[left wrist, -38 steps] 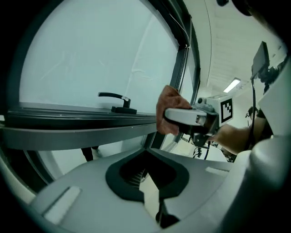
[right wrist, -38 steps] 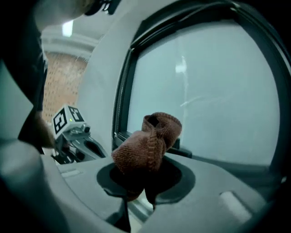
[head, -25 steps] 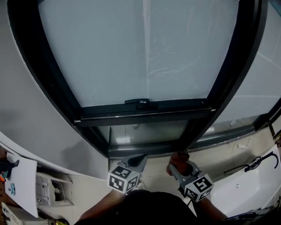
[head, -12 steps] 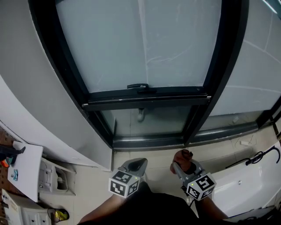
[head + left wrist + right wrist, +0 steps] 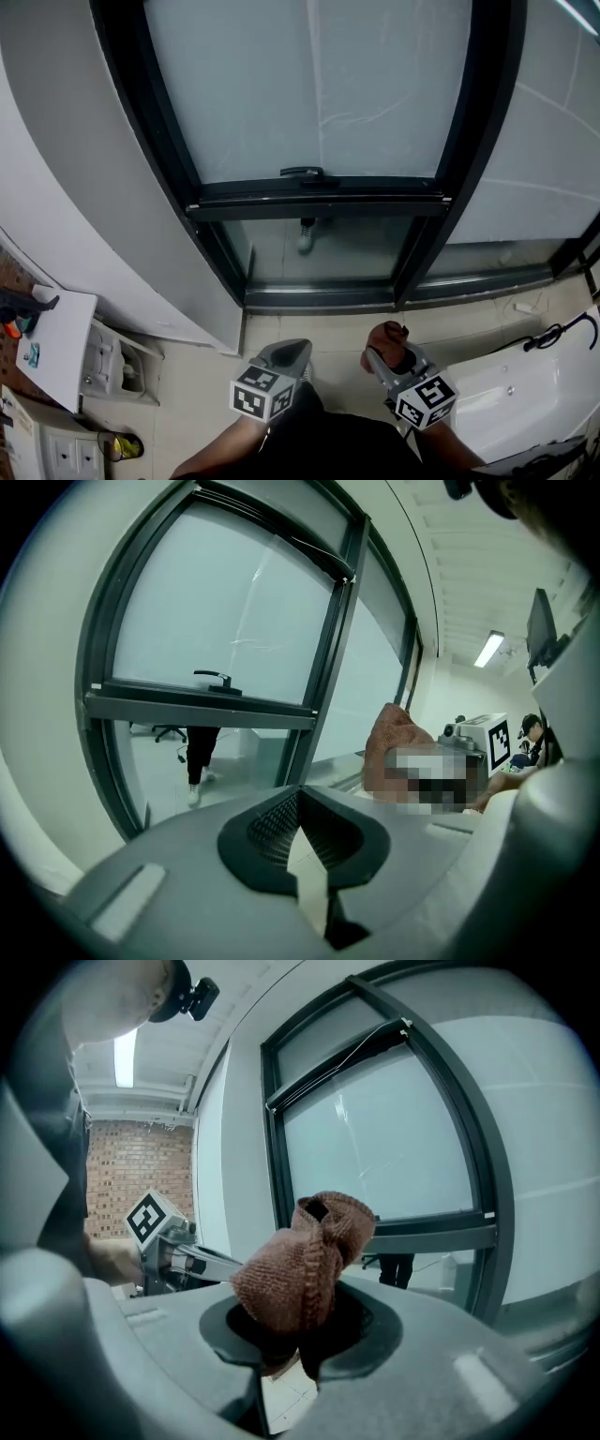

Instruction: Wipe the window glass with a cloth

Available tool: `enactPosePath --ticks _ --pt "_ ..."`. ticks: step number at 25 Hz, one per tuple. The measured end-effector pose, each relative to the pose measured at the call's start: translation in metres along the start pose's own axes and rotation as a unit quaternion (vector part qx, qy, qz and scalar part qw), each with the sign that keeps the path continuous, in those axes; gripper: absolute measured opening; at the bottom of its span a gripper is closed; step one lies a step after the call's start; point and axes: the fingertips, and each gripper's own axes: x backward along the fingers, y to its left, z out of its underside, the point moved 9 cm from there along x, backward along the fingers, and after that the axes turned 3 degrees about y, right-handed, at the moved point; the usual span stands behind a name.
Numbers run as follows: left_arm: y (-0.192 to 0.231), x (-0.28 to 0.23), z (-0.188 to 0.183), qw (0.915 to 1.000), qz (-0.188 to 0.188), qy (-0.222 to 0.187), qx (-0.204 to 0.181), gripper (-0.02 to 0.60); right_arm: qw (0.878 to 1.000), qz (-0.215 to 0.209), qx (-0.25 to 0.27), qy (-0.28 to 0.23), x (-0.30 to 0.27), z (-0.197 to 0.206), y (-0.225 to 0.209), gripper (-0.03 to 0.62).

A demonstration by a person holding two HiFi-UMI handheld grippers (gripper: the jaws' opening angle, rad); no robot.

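Note:
The window glass (image 5: 375, 84) is a large pale pane in a black frame, with a black handle (image 5: 302, 172) on its lower rail. My left gripper (image 5: 286, 354) is held low in front of it, shut, with nothing between its jaws (image 5: 302, 832). My right gripper (image 5: 384, 352) sits beside it, shut on a bunched brown cloth (image 5: 386, 336). In the right gripper view the cloth (image 5: 305, 1260) stands up out of the jaws, apart from the glass (image 5: 384, 1138). In the left gripper view the cloth (image 5: 398, 738) shows to the right.
A grey wall (image 5: 75, 187) runs along the window's left side. A white cabinet (image 5: 47, 356) stands at the lower left. At the lower right is a white surface (image 5: 525, 394) with a black cable (image 5: 553, 336). Behind the lower pane stand a person's legs (image 5: 199, 757).
The head view has shifted, so the window's lower rail sits higher and more tiled floor shows below it. Both grippers stay low and keep their states.

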Motion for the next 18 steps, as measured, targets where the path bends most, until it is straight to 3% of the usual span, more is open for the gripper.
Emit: enactPosePath --ticks 18 --pt "-0.0077 0.0059 -0.0092 0.9995 -0.019 -0.012 -0.02 0.017 1.0 -0.007 0.005 -0.006 0.0064 -0.001 0.0036 0.086"
